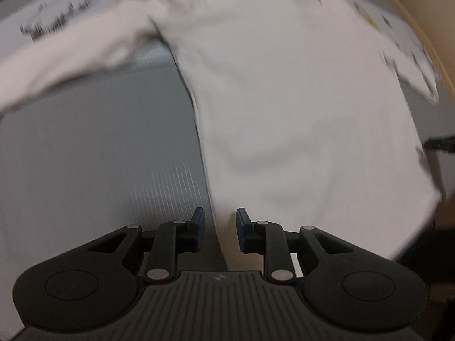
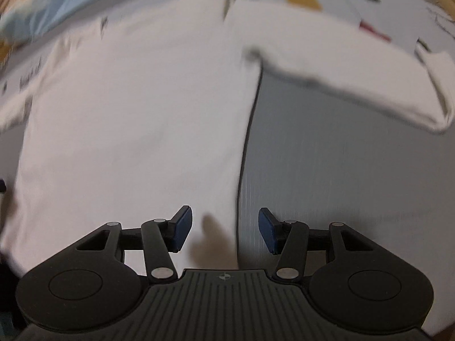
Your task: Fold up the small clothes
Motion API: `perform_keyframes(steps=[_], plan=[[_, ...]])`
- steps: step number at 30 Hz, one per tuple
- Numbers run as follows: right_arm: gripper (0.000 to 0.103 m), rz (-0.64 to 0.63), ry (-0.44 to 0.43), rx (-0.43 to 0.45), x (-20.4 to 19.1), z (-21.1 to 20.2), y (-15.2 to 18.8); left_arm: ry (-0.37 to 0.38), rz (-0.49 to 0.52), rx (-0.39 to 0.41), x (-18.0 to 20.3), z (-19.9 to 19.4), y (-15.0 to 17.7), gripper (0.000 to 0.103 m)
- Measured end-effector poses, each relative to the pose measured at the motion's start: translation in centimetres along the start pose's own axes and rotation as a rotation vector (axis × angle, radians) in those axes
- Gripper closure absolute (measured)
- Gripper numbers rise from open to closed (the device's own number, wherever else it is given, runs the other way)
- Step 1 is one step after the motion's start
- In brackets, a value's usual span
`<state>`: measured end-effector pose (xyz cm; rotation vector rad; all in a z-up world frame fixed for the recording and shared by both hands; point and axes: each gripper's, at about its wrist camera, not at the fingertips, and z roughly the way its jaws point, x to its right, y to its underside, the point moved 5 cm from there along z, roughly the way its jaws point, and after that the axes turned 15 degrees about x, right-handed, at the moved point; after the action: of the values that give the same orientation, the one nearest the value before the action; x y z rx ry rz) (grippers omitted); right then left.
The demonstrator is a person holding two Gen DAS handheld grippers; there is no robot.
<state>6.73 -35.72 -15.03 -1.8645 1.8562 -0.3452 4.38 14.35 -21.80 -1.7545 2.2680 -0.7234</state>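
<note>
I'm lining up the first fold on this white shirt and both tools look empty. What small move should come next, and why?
Probably ease both tools forward and close on the hem corners. The white shirt lies flat on the grey mat, sleeves spread. The left tool and right tool are open, each straddling a side edge near the hem, gripping nothing.

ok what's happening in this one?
A person with a handheld gripper in each hand is folding a white long-sleeved top spread flat on a grey mat, sleeves out to the sides. The left gripper and right gripper are both open, each near a bottom corner of the hem, gripping nothing. Both views are motion-blurred.
</note>
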Motion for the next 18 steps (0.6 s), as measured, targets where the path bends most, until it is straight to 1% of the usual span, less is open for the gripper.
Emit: perform_keyframes(steps=[2,5,7,9,10,11,12,13,14,16,17,18], plan=[[0.049,-0.028,0.013,-0.037,-0.2,-0.6,2.0,0.009,-0.021,-0.015,0.2,-0.3,2.2,0.069],[0.049,-0.029,0.061,-0.101,0.3,-1.1,4.7,0.007,-0.081,-0.033,0.1,-0.7,5.1,0.069],[0.049,-0.018,0.076,-0.121,0.3,-1.4,5.8,-0.011,-0.087,-0.022,0.3,-1.1,6.4,0.069],[0.049,-0.02,0.077,-0.141,0.1,-1.7,6.8,-0.032,-0.104,-0.007,0.3,-1.4,7.2,0.072],[0.049,-0.036,0.082,-0.144,-0.2,-1.8,7.3,-0.036,-0.116,-0.007,0.4,-1.4,7.6,0.076],[0.052,-0.054,0.083,-0.144,-0.6,-2.0,7.6,-0.039,-0.114,-0.008,0.6,-1.4,7.9,0.088],[0.068,-0.063,0.082,-0.143,-0.8,-2.1,7.9,-0.047,-0.095,-0.008,0.9,-1.5,8.0,0.096],[0.081,-0.063,0.072,-0.139,-1.1,-2.3,8.1,-0.053,-0.076,-0.004,1.0,-1.6,7.9,0.096],[0.097,-0.055,0.06,-0.134,-1.4,-2.4,8.0,-0.054,-0.072,0.007,1.1,-2.0,7.8,0.097],[0.098,-0.041,0.07,-0.078,-1.7,-3.7,7.8,-0.034,-0.114,0.059,1.0,-3.2,7.2,0.097],[0.098,-0.018,0.068,-0.033,-1.6,-4.6,7.2,-0.014,-0.147,0.092,0.9,-4.1,6.9,0.097],[0.098,0.034,0.058,0.018,-1.4,-5.6,6.5,-0.006,-0.157,0.106,0.8,-4.6,6.8,0.097]])
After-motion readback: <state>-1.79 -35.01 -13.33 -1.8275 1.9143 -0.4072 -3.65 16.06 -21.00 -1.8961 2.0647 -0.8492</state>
